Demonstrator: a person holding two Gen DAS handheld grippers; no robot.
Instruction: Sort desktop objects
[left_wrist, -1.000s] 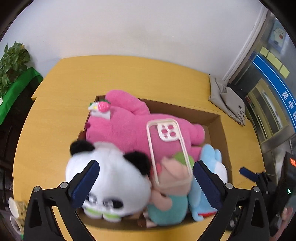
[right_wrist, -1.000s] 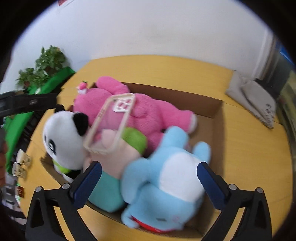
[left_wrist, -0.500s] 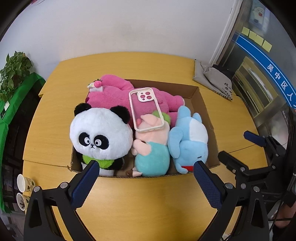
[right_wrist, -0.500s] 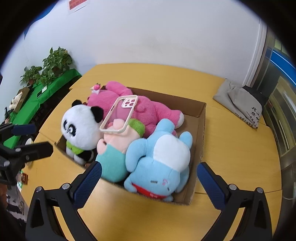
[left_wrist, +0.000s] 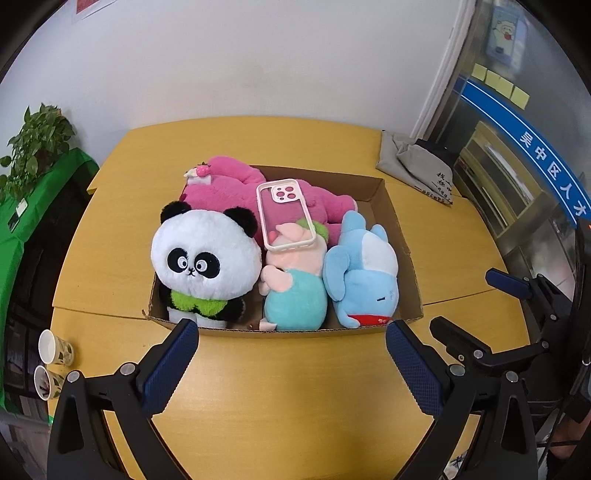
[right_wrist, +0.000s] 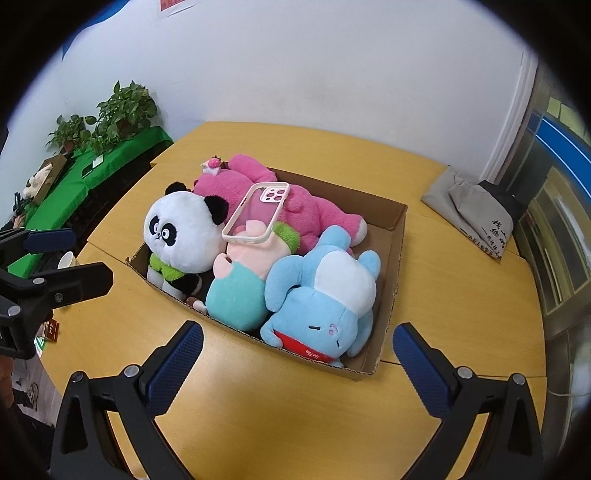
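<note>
A cardboard box (left_wrist: 400, 240) (right_wrist: 397, 240) on the yellow table holds plush toys: a panda (left_wrist: 205, 258) (right_wrist: 181, 230), a pink bear (left_wrist: 229, 188) (right_wrist: 314, 210), a pink-and-teal pig (left_wrist: 295, 291) (right_wrist: 240, 291) and a blue elephant (left_wrist: 364, 280) (right_wrist: 321, 295). A clear phone case (left_wrist: 286, 214) (right_wrist: 256, 212) lies on top of the toys. My left gripper (left_wrist: 291, 365) stands open and empty in front of the box. My right gripper (right_wrist: 297, 362) is open and empty too, near the box's right front corner. The right gripper (left_wrist: 476, 314) shows in the left wrist view, and the left gripper (right_wrist: 55, 262) in the right wrist view.
A grey folded cloth bag (left_wrist: 417, 166) (right_wrist: 476, 214) lies at the table's far right. Two paper cups (left_wrist: 51, 350) stand at the left edge. Potted plants (right_wrist: 122, 107) on a green-covered surface stand left of the table. A white wall is behind.
Both grippers have drawn back and up from the box, so the whole box and more tabletop now show. The toys and phone case have not moved.
</note>
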